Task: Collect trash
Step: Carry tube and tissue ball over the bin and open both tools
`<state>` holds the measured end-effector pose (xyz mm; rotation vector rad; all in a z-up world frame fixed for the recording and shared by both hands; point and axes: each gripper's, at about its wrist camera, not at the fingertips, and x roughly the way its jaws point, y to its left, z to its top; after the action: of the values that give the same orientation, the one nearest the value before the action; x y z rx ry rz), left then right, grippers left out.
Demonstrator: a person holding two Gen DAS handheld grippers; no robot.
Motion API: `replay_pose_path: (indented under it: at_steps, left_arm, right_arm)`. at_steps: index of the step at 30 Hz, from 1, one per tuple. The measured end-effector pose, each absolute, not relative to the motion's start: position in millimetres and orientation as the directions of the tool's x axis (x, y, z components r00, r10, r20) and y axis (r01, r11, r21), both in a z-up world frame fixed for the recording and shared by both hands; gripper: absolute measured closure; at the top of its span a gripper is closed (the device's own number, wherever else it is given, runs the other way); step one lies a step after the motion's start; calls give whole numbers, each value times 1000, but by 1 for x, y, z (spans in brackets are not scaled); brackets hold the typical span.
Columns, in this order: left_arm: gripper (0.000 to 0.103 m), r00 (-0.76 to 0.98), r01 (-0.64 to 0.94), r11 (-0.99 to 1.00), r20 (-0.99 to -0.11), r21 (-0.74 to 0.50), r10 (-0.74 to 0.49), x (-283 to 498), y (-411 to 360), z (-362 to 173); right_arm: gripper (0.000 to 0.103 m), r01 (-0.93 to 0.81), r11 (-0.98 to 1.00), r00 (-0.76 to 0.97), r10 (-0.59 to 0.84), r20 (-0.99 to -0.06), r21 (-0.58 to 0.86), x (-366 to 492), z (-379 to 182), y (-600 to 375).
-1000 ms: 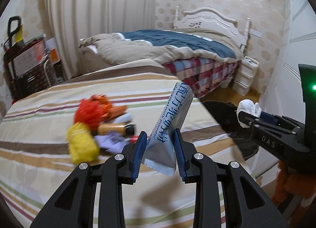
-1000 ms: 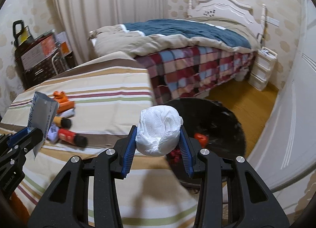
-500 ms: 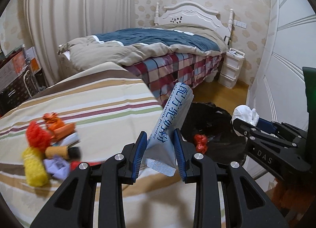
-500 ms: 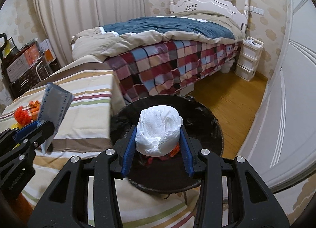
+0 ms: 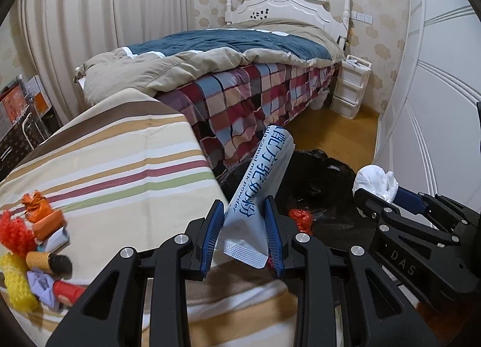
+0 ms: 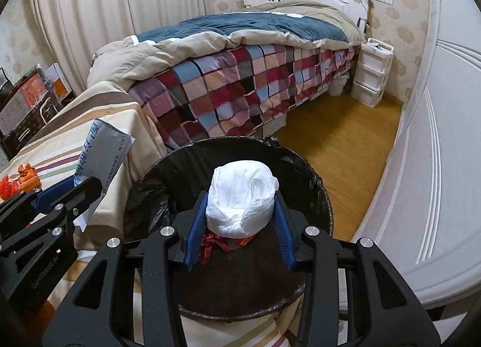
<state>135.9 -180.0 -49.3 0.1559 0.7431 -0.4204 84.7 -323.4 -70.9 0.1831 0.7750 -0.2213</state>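
L gripper (image 5: 244,228) clenched on silver-blue milk-powder sachet (image 5: 258,193); R gripper (image 6: 240,222) grasping crumpled white tissue wad (image 6: 242,198) above round black-lined trash bin (image 6: 318,193).

My left gripper (image 5: 244,228) and right gripper (image 6: 239,224) are matte black linkages with silver screws. Blue ribbed pads (image 5: 212,228) line my fingers. White "DAS" lettering marks the right one.

The bin (image 6: 318,193) stands between striped table (image 6: 99,100) and bed (image 6: 240,82).

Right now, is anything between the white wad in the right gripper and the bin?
Nothing visible. The right gripper holds the white wad over the open black-lined bin, with only red scraps inside below.
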Motion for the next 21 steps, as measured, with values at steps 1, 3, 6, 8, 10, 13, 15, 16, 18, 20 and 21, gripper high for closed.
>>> replay_pose_path:
  at_steps: [1,3,6,8,10,13,15,16,18,20,21]
  left_arm:
    - [72,655,427,904,-686,-7,-315,138,-183,-50]
    - [71,652,430,903,-690,-6,-315,141,-185,-52]
    - [71,641,436,900,-699,-7,-316,145,-189,-55]
    - [71,632,439,899,-707,-10,-316,149,-191,-58]
    - [71,620,444,896,-715,-18,-321,151,-193,-60]
    - [63,613,445,895,-721,-21,-322,151,-194,-62]
    - [50,617,442,897,-716,-27,-326,150,-193,-60]
    - [47,619,440,898,-714,-29,-327,150,-192,-59]
    - [44,624,434,900,-709,-35,-328,150,-190,-57]
    - [38,627,426,904,-707,-41,-328,150,-188,-54]
    - [36,629,422,905,-706,-43,-327,150,-186,-53]
  right_arm:
    - [62,266,960,692,-130,-710,84,86,-72,-325]
    - [62,269,959,691,-129,-712,88,88,-74,-328]
    - [61,275,957,689,-131,-713,90,91,-76,-331]
    - [61,276,957,686,-130,-715,90,92,-76,-333]
    - [61,276,957,686,-130,-716,91,94,-77,-334]
    - [51,278,956,686,-131,-715,92,94,-77,-335]
    - [45,288,953,693,-140,-707,93,93,-77,-337]
    - [44,291,952,694,-142,-706,94,93,-77,-338]
    - [44,298,950,694,-147,-705,95,92,-77,-340]
    - [44,303,948,692,-151,-706,94,92,-77,-341]
    - [44,305,948,693,-153,-705,93,91,-76,-342]
